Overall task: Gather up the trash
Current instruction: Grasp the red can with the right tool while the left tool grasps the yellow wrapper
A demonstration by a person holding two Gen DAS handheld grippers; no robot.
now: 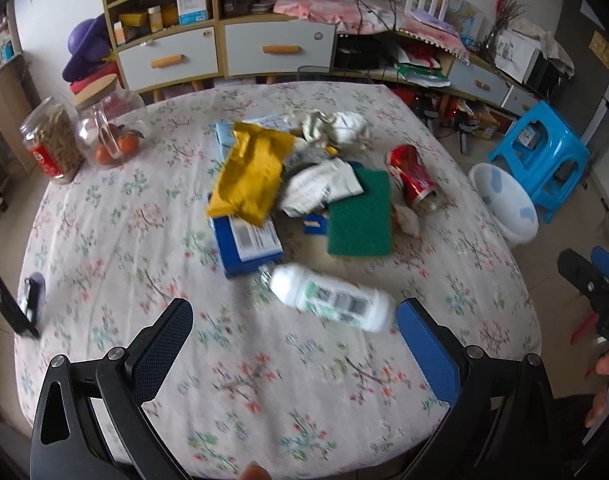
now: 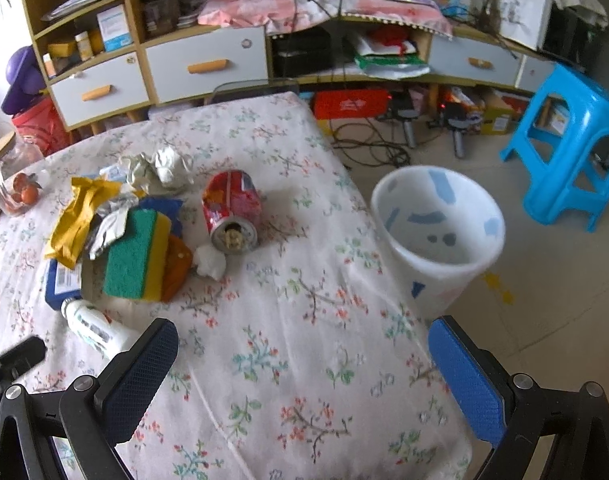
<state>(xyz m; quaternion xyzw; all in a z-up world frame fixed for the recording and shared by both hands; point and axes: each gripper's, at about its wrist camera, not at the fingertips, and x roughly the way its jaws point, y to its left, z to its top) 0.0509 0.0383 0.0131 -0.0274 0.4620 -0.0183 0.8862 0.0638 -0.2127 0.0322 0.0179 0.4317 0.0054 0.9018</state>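
Note:
A pile of trash lies on the flowered table (image 1: 104,240): a white plastic bottle (image 1: 332,298), a yellow bag (image 1: 252,174), a blue box (image 1: 246,244), a green sponge (image 1: 360,216), a crushed red can (image 1: 414,178) and crumpled paper (image 1: 336,128). My left gripper (image 1: 294,318) is open and empty, just in front of the bottle. My right gripper (image 2: 304,340) is open and empty over the table's right side. The can (image 2: 232,210), sponge (image 2: 134,258) and bottle (image 2: 94,330) lie to its left. A white bin (image 2: 440,240) stands on the floor beside the table.
Two jars (image 1: 52,140) stand at the table's far left. A small dark object (image 1: 32,290) lies at its left edge. A blue stool (image 2: 568,148) stands right of the bin. Cabinets (image 2: 204,60) and cables (image 2: 368,144) lie behind.

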